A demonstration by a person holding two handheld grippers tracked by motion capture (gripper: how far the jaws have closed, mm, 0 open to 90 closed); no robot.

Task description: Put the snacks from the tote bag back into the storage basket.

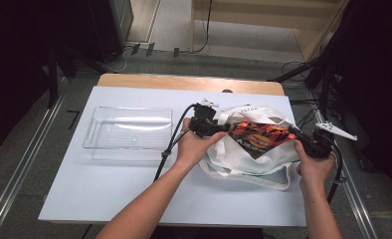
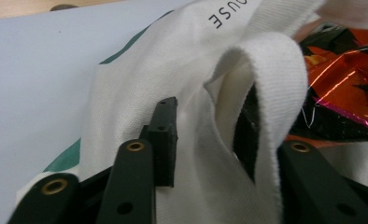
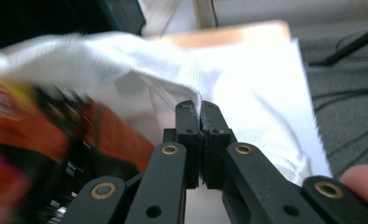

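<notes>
A white cloth tote bag [image 1: 248, 162] lies on the right half of the table with an orange and black snack packet [image 1: 261, 135] in its mouth. My left gripper [image 1: 223, 128] is at the bag's left rim. In the left gripper view its jaws stand apart, so the left gripper [image 2: 205, 126] is open; one jaw is outside the tote bag [image 2: 140, 88] and the other is tucked behind a fold of a strap [image 2: 271, 79]. The snack packet [image 2: 345, 84] shines beyond it. My right gripper [image 3: 201, 112] is shut on the bag's hem [image 3: 173, 88] at the right rim [image 1: 296, 135].
A clear plastic tray [image 1: 92, 130] sits on the left of the white table top [image 1: 134, 191], with nothing in it. A wooden edge [image 1: 184, 81] runs along the back. Cables and dark stands [image 1: 328, 84] are on the floor to the right.
</notes>
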